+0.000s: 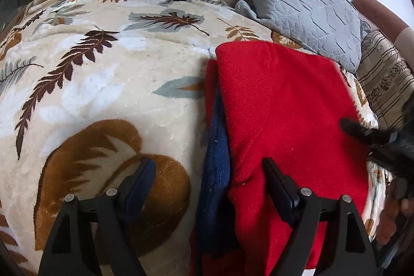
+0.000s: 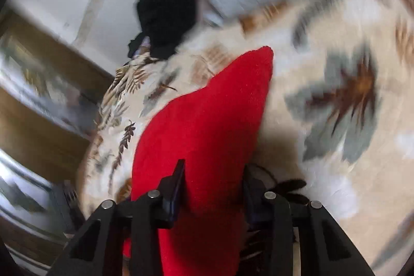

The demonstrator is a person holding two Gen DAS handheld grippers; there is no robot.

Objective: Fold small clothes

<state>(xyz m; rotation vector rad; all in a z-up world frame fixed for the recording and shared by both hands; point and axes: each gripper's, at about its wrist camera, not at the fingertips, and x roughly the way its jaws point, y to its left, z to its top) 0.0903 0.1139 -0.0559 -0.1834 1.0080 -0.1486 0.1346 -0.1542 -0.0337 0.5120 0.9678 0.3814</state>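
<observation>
Left gripper [image 1: 209, 172] jaws wide, straddling the edge of one red garment [image 1: 284, 100], gripping nothing. Right gripper [image 2: 213, 172] clamps the red garment. One blue garment [image 1: 216, 159] underneath.

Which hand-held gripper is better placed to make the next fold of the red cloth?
Probably the right hand-held gripper: the red cloth already runs between its fingers. The left hand-held gripper hangs open, one finger over the blanket, holding nothing.

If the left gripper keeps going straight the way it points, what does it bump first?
Probably the clothes: the left gripper aims at the blue garment beside the red sweater. Depth is unclear.
</observation>
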